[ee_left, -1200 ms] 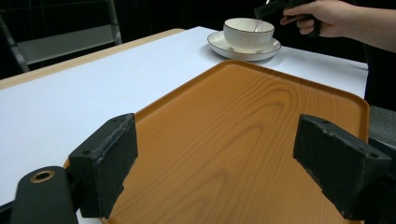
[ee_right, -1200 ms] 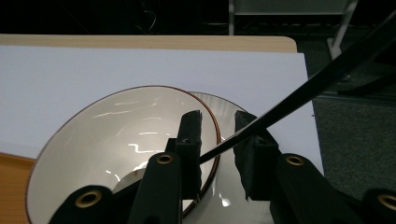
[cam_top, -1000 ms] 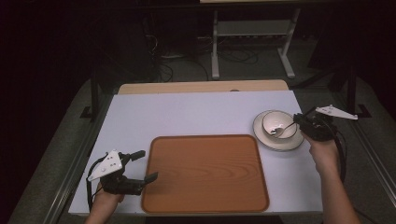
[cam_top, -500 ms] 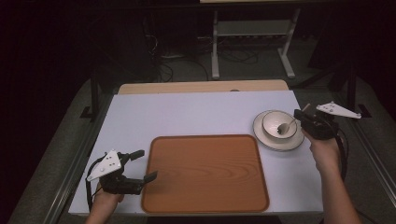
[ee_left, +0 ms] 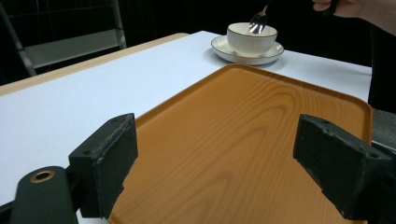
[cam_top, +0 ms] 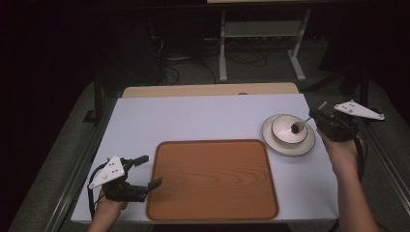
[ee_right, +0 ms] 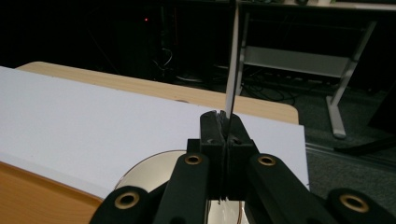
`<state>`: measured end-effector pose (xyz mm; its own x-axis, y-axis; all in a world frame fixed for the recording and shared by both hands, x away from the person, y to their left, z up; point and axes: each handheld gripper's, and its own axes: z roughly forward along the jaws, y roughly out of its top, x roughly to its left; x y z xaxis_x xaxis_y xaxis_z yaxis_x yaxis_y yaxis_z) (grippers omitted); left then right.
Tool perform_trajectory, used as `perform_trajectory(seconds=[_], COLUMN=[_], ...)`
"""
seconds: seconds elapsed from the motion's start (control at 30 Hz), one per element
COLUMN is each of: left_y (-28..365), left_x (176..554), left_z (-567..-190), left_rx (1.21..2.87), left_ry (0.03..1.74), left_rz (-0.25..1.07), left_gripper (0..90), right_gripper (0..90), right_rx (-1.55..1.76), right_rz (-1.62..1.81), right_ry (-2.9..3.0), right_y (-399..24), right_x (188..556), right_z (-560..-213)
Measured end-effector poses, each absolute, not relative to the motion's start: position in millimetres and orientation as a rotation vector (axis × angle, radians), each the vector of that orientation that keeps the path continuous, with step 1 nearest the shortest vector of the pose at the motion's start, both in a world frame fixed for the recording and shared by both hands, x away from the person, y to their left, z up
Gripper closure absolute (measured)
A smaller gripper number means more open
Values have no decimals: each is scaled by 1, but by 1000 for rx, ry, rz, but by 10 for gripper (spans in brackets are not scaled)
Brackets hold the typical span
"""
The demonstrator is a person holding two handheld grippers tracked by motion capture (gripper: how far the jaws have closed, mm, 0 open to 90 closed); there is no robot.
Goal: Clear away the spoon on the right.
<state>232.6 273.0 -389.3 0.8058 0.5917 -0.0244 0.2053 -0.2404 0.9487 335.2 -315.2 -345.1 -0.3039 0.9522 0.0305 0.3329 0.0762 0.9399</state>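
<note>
A white bowl [cam_top: 285,130] stands on a white saucer [cam_top: 290,151] at the table's right. My right gripper [cam_top: 319,116] is just right of it, shut on the handle of a metal spoon [cam_top: 296,128] whose head hangs over the bowl. In the right gripper view the spoon handle [ee_right: 232,60] sticks up from the closed right gripper [ee_right: 223,123]. My left gripper [cam_top: 151,170] rests open at the front left corner of the wooden tray [cam_top: 212,179], with nothing between its jaws. From the left gripper view the spoon [ee_left: 257,21] dips into the bowl [ee_left: 247,39].
The bare wooden tray [ee_left: 243,140] lies in the middle of the white table [cam_top: 193,118]. A metal rack [cam_top: 261,29] stands on the floor beyond the table's far edge. The right table edge runs close beside my right hand.
My right gripper has risen a little with the spoon in it, so the spoon's head sits higher in the bowl. The left gripper has stayed in place.
</note>
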Motion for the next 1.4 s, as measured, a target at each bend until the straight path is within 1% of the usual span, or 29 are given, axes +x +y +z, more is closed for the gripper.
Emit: perform_trajectory(seconds=[0.33, 0.53, 0.7, 0.97, 1.2, 1.4], left_y=[274, 274, 273, 273, 273, 273], left_x=[230, 229, 228, 228, 228, 227], left_z=[-388, -387, -387, -387, -386, -386], left_rx=[1813, 1813, 1815, 1816, 1817, 1821], left_ry=[611, 604, 598, 596, 592, 587], left_rz=[414, 419, 417, 418, 416, 415], left_gripper=[136, 136, 136, 136, 136, 136], right_gripper=[883, 883, 883, 883, 883, 883], right_rx=[1180, 1119, 1086, 1049, 984, 940], right_rz=[1250, 1285, 1306, 1344, 1332, 1311], right_ry=[1767, 1853, 1918, 1996, 2117, 2206], right_y=[-304, -295, -288, -276, -248, -234], right_x=[319, 306, 297, 293, 293, 294], right_z=[-315, -305, -306, -309, -316, -322])
